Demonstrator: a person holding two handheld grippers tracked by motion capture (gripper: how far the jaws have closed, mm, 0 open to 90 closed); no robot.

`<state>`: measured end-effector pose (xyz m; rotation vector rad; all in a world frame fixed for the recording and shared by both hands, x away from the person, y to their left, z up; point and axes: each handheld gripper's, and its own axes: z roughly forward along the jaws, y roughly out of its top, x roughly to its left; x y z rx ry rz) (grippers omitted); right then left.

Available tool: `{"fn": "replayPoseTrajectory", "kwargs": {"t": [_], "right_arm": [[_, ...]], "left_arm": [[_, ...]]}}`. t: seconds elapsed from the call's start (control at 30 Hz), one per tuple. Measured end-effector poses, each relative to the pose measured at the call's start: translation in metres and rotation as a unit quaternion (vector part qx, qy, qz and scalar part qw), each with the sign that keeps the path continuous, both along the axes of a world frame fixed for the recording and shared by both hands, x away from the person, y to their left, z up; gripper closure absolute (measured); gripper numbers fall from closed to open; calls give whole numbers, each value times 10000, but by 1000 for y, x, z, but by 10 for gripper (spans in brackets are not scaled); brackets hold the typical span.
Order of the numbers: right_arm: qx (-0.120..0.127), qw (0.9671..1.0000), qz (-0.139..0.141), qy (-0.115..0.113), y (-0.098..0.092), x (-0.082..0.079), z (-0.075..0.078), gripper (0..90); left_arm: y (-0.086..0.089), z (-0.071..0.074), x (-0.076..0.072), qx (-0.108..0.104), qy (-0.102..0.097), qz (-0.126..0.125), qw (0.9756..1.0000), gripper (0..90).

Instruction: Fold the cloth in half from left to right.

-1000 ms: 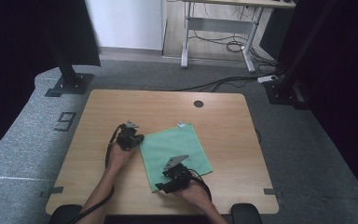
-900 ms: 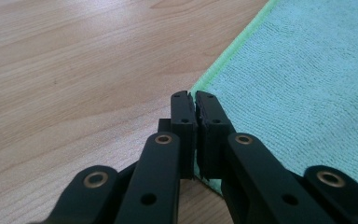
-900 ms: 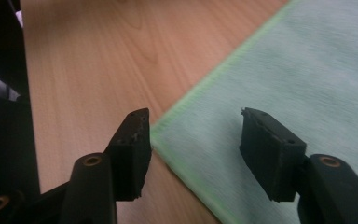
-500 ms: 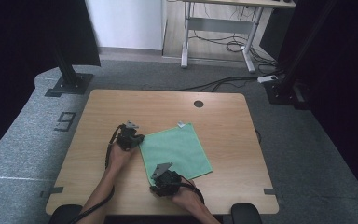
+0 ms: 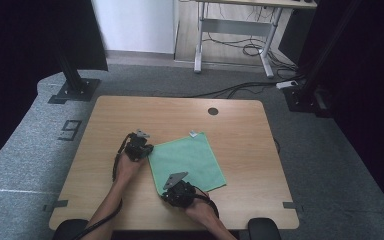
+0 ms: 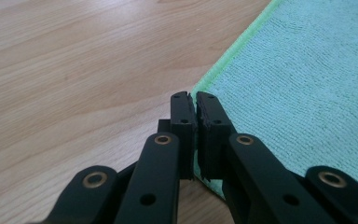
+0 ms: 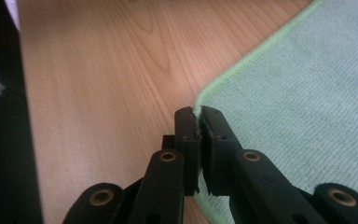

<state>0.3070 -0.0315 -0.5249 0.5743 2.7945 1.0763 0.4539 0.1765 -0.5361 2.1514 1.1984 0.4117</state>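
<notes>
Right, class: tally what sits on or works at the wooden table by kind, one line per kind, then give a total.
Green cloth: 1
Small white tag by the cloth's far corner: 1
Gripper: 2, the left gripper and the right gripper, each shut on a cloth corner
Total: 4

a matt, nubby green terry cloth (image 5: 187,161) lies on a smooth wood-grain table (image 5: 240,135).

A lab or recording studio, set up for filmed handling work: wooden surface (image 5: 130,120) with a round cable hole (image 5: 213,111), standing on grey carpet (image 5: 25,155) marked with a taped digit (image 5: 70,130). Black curtains (image 5: 10,55) on both sides, black stand feet (image 5: 72,91), loose cables (image 5: 240,50) beneath a height-adjustable desk frame (image 5: 230,30) behind.
</notes>
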Motion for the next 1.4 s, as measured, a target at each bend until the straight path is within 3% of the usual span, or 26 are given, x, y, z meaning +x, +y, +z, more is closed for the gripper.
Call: {"fn": "replayPoseTrajectory", "kwargs": {"t": [0.37,0.57,0.93,1.4], "right_arm": [[36,9993,350,113,25,-5,3,844],[153,9993,333,4,21,-4,16,842],[386,9991,3,-163,-12,-2,37,839],[476,9964,-643,-281,-69,5,39,841]], "left_arm": [[31,10,-14,11,45,181,9998,858],[32,21,-14,-30,-78,164,9998,859],[3,43,2,-144,-216,20,9997,861],[-46,51,21,-208,-338,-235,9989,863]]}}
